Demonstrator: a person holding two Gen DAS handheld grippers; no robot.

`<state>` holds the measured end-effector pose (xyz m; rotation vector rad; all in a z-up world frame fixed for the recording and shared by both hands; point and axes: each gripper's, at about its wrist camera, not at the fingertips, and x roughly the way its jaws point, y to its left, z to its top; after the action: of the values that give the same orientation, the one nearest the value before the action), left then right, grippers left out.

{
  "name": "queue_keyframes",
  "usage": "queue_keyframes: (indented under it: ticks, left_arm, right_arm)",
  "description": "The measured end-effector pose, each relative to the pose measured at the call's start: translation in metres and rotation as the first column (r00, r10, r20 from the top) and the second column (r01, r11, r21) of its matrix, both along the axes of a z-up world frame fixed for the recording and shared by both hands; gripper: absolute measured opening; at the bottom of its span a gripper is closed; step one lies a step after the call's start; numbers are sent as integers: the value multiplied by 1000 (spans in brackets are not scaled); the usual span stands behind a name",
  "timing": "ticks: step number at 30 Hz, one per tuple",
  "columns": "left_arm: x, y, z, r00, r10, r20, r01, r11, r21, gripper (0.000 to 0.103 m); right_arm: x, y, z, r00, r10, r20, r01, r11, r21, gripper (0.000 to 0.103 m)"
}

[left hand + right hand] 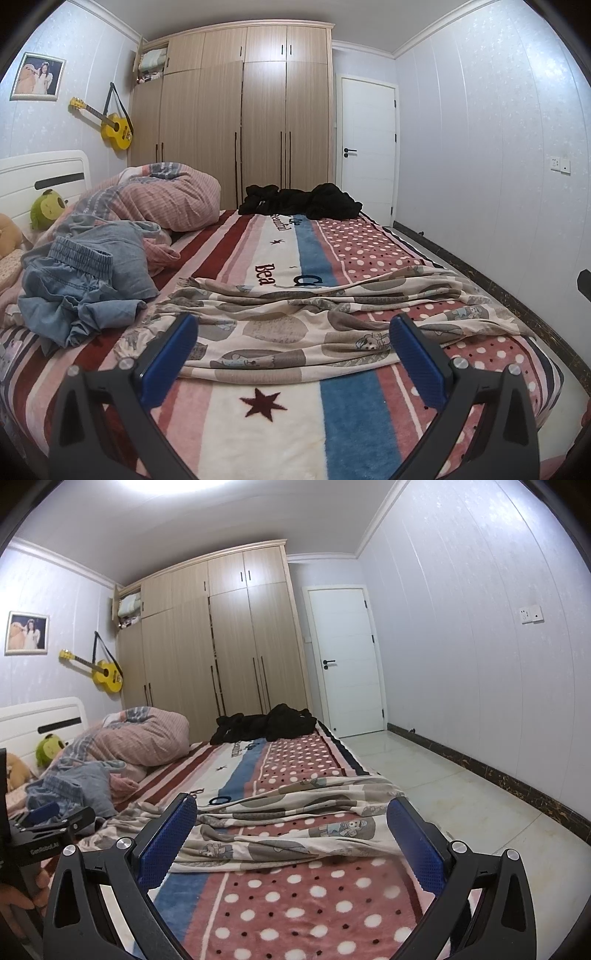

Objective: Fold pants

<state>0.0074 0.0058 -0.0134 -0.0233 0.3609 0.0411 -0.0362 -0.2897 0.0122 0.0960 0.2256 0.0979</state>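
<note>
Two grippers, left gripper (293, 326) and right gripper (291, 808), both with blue fingers (173, 360) spread wide, grasping nothing, hovering over the bed (280, 432). Patterned cream pants (295, 317) spread flat across the striped blanket, just beyond the fingertips. Denim clothes (81, 280) heaped at left, black garments (299, 201) at far edge.

Pale walls; wooden wardrobe (236, 122); white door (367, 147); tiled floor (461, 797).
</note>
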Motion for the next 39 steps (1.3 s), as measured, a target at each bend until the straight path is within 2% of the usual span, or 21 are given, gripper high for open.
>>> queue_keyframes:
  ticks: [10,15,20,22,25,27,30,31,33,34,37,39]
  left_arm:
    - [5,1,-2,1000,14,-11,-14,1000,5,102]
    - [10,4,-2,1000,2,-10,-2,1000,9,102]
    - [32,27,3,998,-68,3,68,997,23,102]
    - [55,41,3,995,-94,-44,95,995,26,102]
    - [108,66,-3,981,-137,-137,133,990,-36,102]
    - [139,78,-12,973,-122,-197,113,992,-55,102]
    - [194,90,-32,957,-9,-291,31,997,74,102]
    - [207,94,-40,947,7,-321,21,996,86,102]
    - [231,108,-52,923,6,-384,7,999,32,102]
    - [244,120,-60,907,-20,-421,2,999,-44,102]
    - [271,139,-77,873,-60,-484,-30,984,-176,102]
    - [284,144,-84,863,-74,-500,-50,972,-229,102]
  right_arm:
    - [-2,2,0,999,39,-10,-39,998,41,103]
    - [-1,10,2,1000,31,-6,-31,1000,-4,103]
    - [22,10,8,986,156,-54,-157,987,-26,102]
    - [43,11,10,976,196,-96,-205,975,-91,102]
    - [89,9,8,952,245,-186,-276,947,-166,102]
    - [127,5,2,933,247,-263,-302,933,-194,101]
    - [189,0,-15,910,202,-363,-313,908,-279,101]
    - [208,0,-22,903,183,-390,-317,896,-312,96]
    - [244,-3,-38,882,164,-441,-334,878,-343,89]
    - [263,-5,-46,871,159,-465,-346,871,-350,87]
    - [315,-8,-65,854,141,-501,-365,848,-384,87]
    - [343,-9,-73,847,140,-513,-377,839,-393,87]
